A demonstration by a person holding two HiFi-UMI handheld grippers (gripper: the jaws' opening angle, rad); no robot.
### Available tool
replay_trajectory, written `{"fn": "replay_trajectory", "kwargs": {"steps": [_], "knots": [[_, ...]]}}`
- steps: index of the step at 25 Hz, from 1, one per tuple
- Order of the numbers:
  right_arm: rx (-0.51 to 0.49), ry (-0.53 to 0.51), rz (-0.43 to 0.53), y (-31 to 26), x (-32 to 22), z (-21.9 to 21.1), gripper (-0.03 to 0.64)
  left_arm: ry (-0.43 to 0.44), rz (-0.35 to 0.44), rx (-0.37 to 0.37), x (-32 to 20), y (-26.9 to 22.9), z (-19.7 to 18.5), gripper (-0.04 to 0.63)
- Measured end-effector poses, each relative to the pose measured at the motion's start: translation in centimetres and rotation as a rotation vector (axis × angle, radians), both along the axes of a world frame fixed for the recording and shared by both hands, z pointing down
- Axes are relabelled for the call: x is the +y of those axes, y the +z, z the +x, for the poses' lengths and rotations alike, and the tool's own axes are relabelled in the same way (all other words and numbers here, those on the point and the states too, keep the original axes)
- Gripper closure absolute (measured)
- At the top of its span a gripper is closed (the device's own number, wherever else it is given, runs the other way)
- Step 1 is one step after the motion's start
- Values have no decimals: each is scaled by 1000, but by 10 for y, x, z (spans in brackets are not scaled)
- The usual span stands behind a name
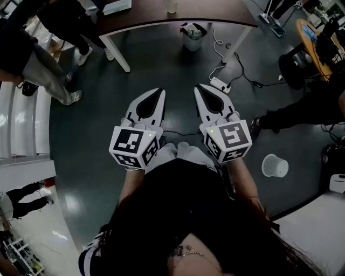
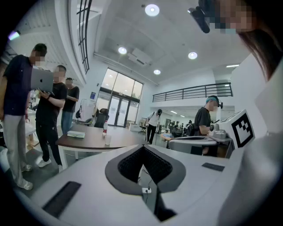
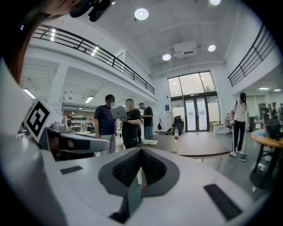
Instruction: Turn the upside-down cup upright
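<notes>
1. Dark brown curved table on white legs serves as the landmark. It stands across the dark grey floor from the person, well apart from both grippers.
2. A small pale translucent cup stands on the table near its front edge. A clear bottle with a red band stands just behind it. The cup is too small in every view to tell whether it sits mouth-down.
3. The white left gripper is held well short of the table and points toward it, roughly level. Its dark ribbed pads are pressed together with nothing between them.
4. The white right gripper is alongside it, equally far from the table. Its jaws are likewise closed tight on nothing.
5. A white waste bin with a dark liner stands under the table. A white power strip lies on the floor between the table and the grippers. Several people stand at the table's left end, one holding a grey laptop.
6. As a judgement, no part of the task is done, since neither claw is near the cup. All of it is left:
   - walk up to the table;
   - spread one claw and close it on the cup's wall;
   - lift the cup and turn it over;
   - set it down on its base.
</notes>
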State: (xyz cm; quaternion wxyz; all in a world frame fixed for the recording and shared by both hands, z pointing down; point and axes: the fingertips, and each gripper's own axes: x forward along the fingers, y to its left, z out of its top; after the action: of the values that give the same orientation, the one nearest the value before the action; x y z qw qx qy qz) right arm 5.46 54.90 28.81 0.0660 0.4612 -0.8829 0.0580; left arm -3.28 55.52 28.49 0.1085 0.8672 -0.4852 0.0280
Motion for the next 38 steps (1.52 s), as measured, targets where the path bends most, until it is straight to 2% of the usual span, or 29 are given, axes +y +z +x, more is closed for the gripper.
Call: {"fn": "replay_trajectory", "kwargs": {"steps": [10, 24, 31, 38], "knots": [[-16, -3, -9, 1, -1, 5, 601, -5, -28, -12, -4, 6, 0, 594], [13, -18, 37, 5, -36, 34, 601, -27, -27, 0, -37, 8, 32, 594], [5, -21, 18, 16, -70, 41, 601, -51, -53, -4, -64, 20, 34, 594], [0, -24, -2, 19, -127, 26, 601, -51, -71, -12, -122, 22, 21, 594]]}}
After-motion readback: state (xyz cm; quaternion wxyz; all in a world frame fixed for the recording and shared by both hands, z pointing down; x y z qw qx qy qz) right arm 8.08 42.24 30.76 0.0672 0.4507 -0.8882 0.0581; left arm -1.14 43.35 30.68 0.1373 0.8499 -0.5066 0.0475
